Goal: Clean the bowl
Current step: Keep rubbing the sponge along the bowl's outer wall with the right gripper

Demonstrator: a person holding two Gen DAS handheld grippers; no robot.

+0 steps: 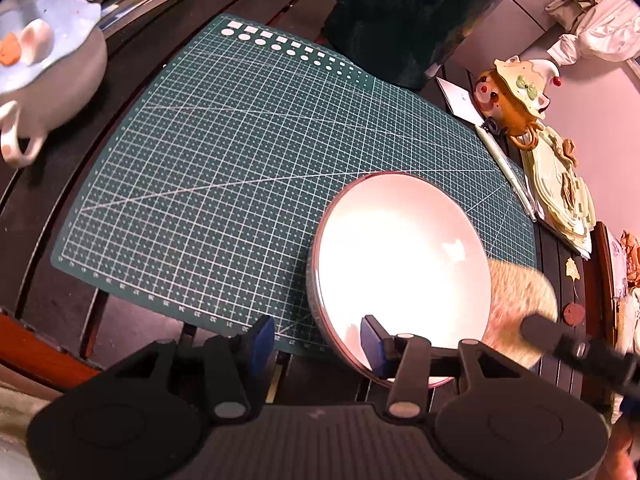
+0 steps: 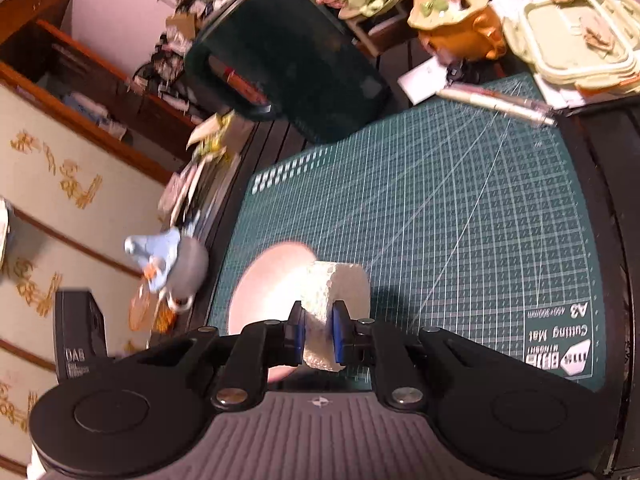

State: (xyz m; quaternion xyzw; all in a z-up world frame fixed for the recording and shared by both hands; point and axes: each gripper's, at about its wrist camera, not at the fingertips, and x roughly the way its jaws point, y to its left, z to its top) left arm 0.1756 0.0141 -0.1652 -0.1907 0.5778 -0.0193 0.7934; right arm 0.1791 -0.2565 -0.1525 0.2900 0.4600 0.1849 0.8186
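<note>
The left tool [image 1: 318,344] stands partly open, its pads astride the near rim of the bowl [image 1: 400,264]: the right pad [image 1: 372,344] sits inside the bowl, the left pad [image 1: 262,338] outside over the mat edge; whether either presses the rim I cannot tell. The bowl rests on the green cutting mat [image 1: 224,184], overhanging its near edge toward the tool. Ahead and left of this tool the mat lies bare up to the lidded pot [image 1: 48,80]. The right tool [image 2: 318,336] is clamped on a pale sponge [image 2: 332,300], held at the bowl's right rim [image 2: 260,292]; to its right, open mat runs to the dark desk [image 2: 616,240] edge.
</note>
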